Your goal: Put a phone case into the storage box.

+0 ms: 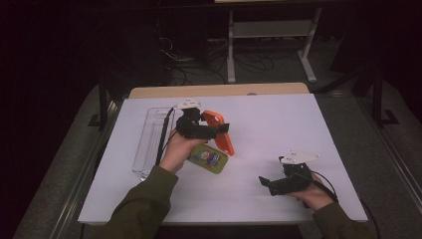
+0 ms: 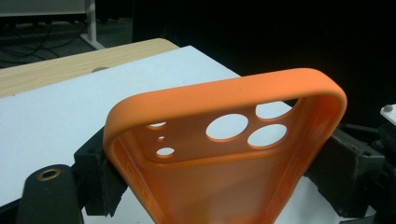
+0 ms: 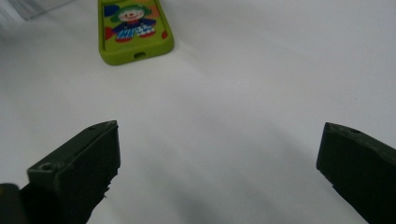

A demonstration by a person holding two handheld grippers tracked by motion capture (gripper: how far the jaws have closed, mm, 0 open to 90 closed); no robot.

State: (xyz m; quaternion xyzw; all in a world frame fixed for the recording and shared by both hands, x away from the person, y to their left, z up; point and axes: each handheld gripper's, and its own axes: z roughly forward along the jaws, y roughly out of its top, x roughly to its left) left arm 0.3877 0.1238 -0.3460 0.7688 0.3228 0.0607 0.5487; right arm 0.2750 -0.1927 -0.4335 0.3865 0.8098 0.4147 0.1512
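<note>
A white table [image 1: 278, 129] carries the scene, lit against a dark room. At its left side lies one clear plastic tray [image 1: 149, 139], empty, likely the holder the cases belong to. There are two phone cases. The orange phone case [image 1: 219, 132] is lifted off the table, tilted, pinched across its width by the left gripper [image 1: 211, 130], whose jaws press on both side walls; its open inside and camera holes face that gripper's camera, perhaps so a phone could go in. The green phone case [image 1: 209, 158], printed with a cartoon clown, lies flat just below the left hand. The right gripper [image 1: 264, 182] hovers low near the front right of the table, well apart, jaws spread wide on nothing, aimed toward the green case.
</note>
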